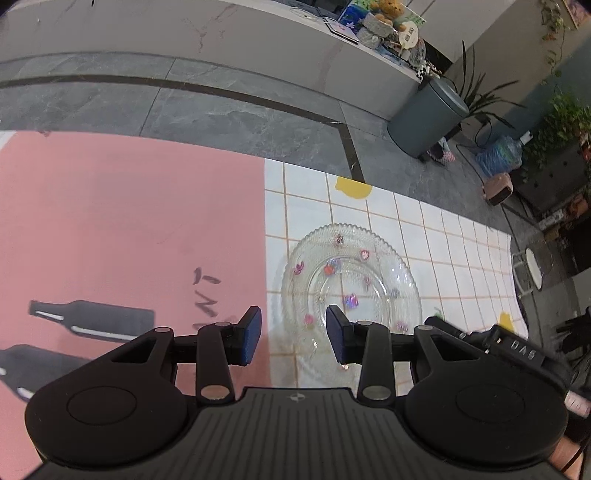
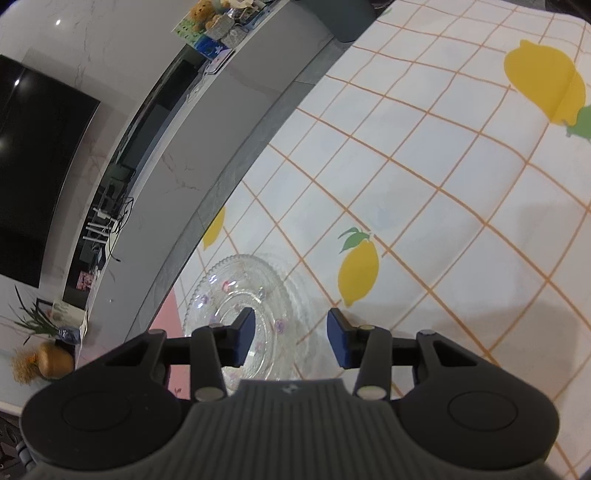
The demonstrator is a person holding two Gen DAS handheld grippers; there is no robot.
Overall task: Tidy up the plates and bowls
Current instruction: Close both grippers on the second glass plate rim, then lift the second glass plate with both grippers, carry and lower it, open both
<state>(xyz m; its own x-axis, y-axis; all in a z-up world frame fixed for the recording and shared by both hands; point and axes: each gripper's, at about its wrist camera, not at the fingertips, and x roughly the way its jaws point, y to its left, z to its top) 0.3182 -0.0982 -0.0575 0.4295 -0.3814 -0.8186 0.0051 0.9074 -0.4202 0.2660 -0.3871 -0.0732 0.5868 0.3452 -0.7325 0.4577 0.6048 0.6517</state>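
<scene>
Down on the white lemon-print checked cloth (image 1: 436,236) lies a clear glass plate (image 1: 351,280) with a beaded, scalloped rim and small pink and purple flower decals scattered over it; nothing sits on it, though from the right wrist view it may be more than one plate stacked, which cannot be told for sure through the glass. It rests near the seam where the checked cloth meets a pink mat (image 1: 129,221), whose surface carries printed dark bottle silhouettes (image 1: 92,319) and some black lettering too skewed to read. The left gripper (image 1: 293,338) hovers over the near edge of the plate with its blue pads partly apart and nothing between them, not touching the glass. In the right wrist view the right gripper (image 2: 291,339) likewise stands half spread and empty above the plate's near side, one pad over the glass and the other over the cloth. Part of the right gripper shows at the lower right of the left view, bearing white letters that seem to read "DAS". Beyond the cloth, on the grey floor, stands a lidded grey bin (image 1: 424,118); its contents are hidden. A teddy bear (image 1: 388,9) sits on the counter beside small baskets.
</scene>
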